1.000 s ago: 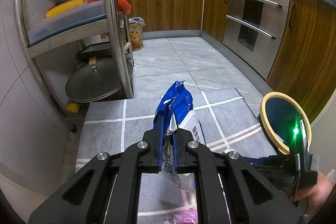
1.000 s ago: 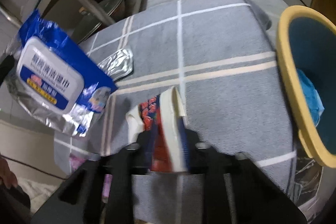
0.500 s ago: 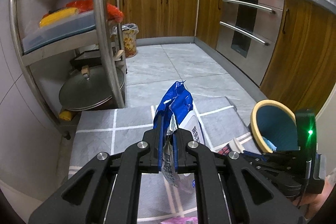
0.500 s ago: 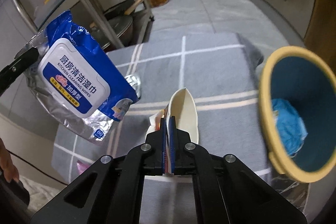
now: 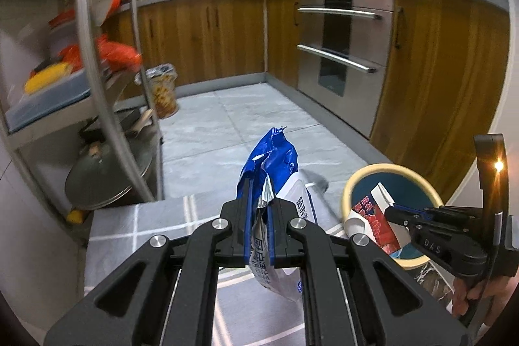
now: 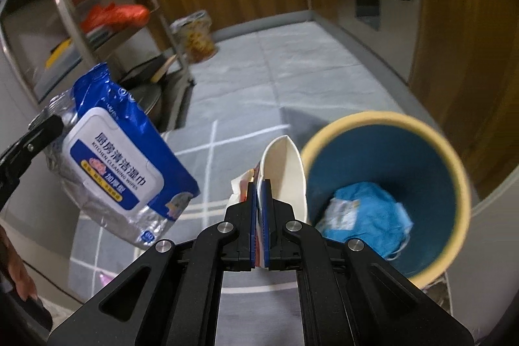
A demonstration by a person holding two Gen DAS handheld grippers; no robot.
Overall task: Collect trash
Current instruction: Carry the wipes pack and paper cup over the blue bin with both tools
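Note:
My left gripper [image 5: 260,209] is shut on a blue and silver wet-wipes pack [image 5: 271,164], which hangs above the grey checked mat [image 5: 136,222]. The same wipes pack [image 6: 123,164] shows at the left of the right wrist view. My right gripper [image 6: 259,206] is shut on a flattened white paper cup [image 6: 287,164] with red print, held next to the rim of the blue bin with a yellow rim [image 6: 382,119]. From the left wrist view the cup [image 5: 373,213] sits in front of the bin [image 5: 392,171]. A crumpled blue bag [image 6: 363,213] lies inside the bin.
A metal shelf rack [image 5: 87,54] with pots and a lid [image 5: 107,180] stands at the left. Wooden cabinets [image 5: 207,41] and an oven [image 5: 343,54] line the back and right. A small patterned bin [image 5: 163,89] stands by the rack. A pink scrap [image 6: 103,276] lies on the mat.
Both grippers rose and moved right toward the bin. The right jaws closed flat on the paper cup and lifted it off the mat to the bin's rim.

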